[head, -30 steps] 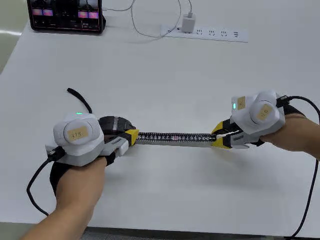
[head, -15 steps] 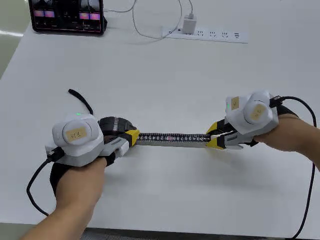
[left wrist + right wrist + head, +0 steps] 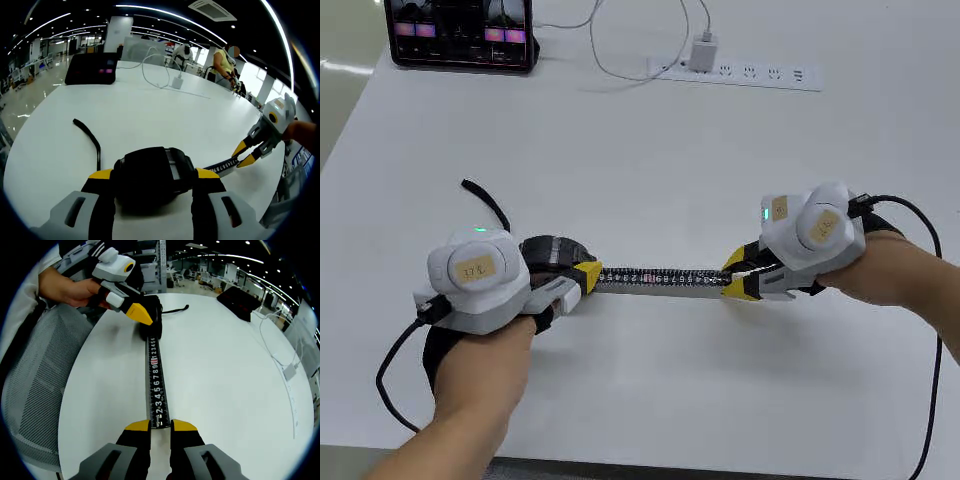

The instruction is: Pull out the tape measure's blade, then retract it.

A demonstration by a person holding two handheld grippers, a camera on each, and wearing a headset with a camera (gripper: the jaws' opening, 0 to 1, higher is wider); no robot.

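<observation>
A black tape measure (image 3: 552,254) rests on the white table (image 3: 650,170), and my left gripper (image 3: 578,278) is shut on its case (image 3: 152,175), one yellow-tipped jaw on each side. The blade (image 3: 660,278) runs level to the right, numbers up, to my right gripper (image 3: 736,279). That gripper (image 3: 160,427) is shut on the end of the blade (image 3: 156,385). In the right gripper view the case (image 3: 152,320) and the left gripper (image 3: 136,311) sit at the far end of the blade. The left gripper view has the right gripper (image 3: 248,151) holding the blade (image 3: 224,164).
The tape measure's black strap (image 3: 485,202) lies on the table behind the left gripper. A tablet (image 3: 460,30) stands at the back left, with a power strip (image 3: 735,72), a charger (image 3: 702,50) and a cable at the back. The table's front edge is close below my hands.
My right gripper has moved left toward the case with the blade's end in it, so the drawn-out stretch of blade is shorter. The left gripper and case have stayed put.
</observation>
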